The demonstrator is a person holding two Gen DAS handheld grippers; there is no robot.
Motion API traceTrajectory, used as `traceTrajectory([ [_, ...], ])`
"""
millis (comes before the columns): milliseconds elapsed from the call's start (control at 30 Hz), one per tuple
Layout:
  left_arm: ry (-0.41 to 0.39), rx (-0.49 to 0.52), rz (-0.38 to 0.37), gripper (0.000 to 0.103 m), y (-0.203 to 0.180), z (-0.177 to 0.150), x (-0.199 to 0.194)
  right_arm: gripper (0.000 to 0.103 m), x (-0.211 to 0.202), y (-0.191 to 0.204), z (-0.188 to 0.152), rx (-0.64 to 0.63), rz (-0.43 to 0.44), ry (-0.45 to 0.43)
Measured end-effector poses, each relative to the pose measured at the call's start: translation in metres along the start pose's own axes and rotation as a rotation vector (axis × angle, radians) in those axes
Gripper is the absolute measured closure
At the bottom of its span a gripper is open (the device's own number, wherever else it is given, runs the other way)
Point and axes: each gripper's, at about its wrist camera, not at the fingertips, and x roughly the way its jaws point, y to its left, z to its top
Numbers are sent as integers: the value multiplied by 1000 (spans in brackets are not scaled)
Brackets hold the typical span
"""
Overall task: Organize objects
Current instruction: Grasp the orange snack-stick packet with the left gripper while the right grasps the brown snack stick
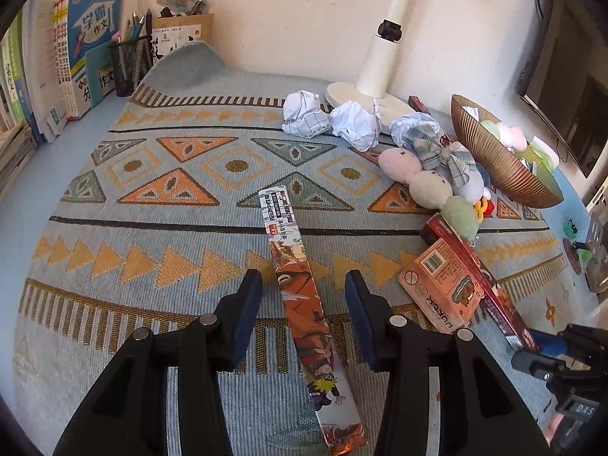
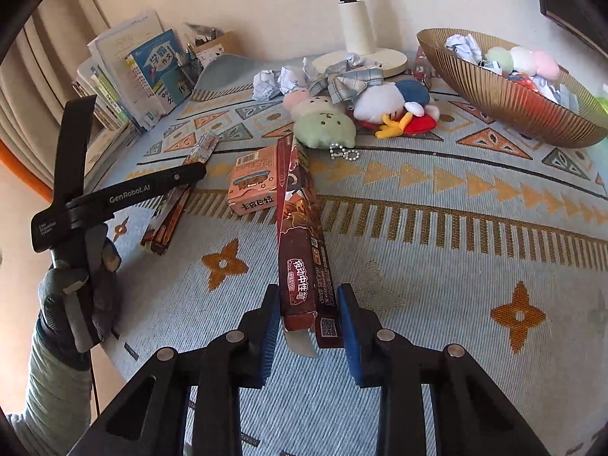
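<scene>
A long orange cartoon-printed pen box (image 1: 304, 296) lies on the patterned cloth, running between the fingers of my left gripper (image 1: 304, 285), which is open around it without touching. It also shows in the right wrist view (image 2: 171, 205). My right gripper (image 2: 307, 300) straddles the near end of a long dark red pen box (image 2: 300, 228), whose end flap is open; the jaws are apart and the pads stand just beside the box. A small pink carton (image 2: 252, 182) lies beside it and shows in the left wrist view too (image 1: 442, 285).
Plush toys (image 2: 361, 110) and crumpled paper balls (image 1: 326, 117) lie near a white lamp base (image 1: 364, 98). A gold ribbed bowl (image 2: 505, 95) holding plush and paper stands at the right. Books (image 1: 76, 57) and a mesh pen holder (image 1: 131, 64) line the back left.
</scene>
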Motion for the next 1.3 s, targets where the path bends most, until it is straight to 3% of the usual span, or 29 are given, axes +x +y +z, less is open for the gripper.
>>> traceTrajectory([
  [267, -1, -7, -13, 59, 1, 0, -1, 65, 33, 17, 37, -111, -119, -4],
  [400, -2, -7, -16, 59, 2, 1, -1, 64, 42, 28, 37, -177, -177, -45],
  [867, 3, 32, 22, 53, -6, -1, 0, 60, 39, 23, 35, -154, -124, -58],
  [967, 6, 42, 23, 47, -7, -1, 1, 60, 38, 23, 35, -148, -117, -60],
  [1033, 9, 47, 32, 33, -8, 0, 1, 60, 38, 22, 35, -146, -114, -60],
  [1300, 15, 39, 66, 33, -7, 0, 3, 59, 38, 23, 35, -148, -118, -60],
])
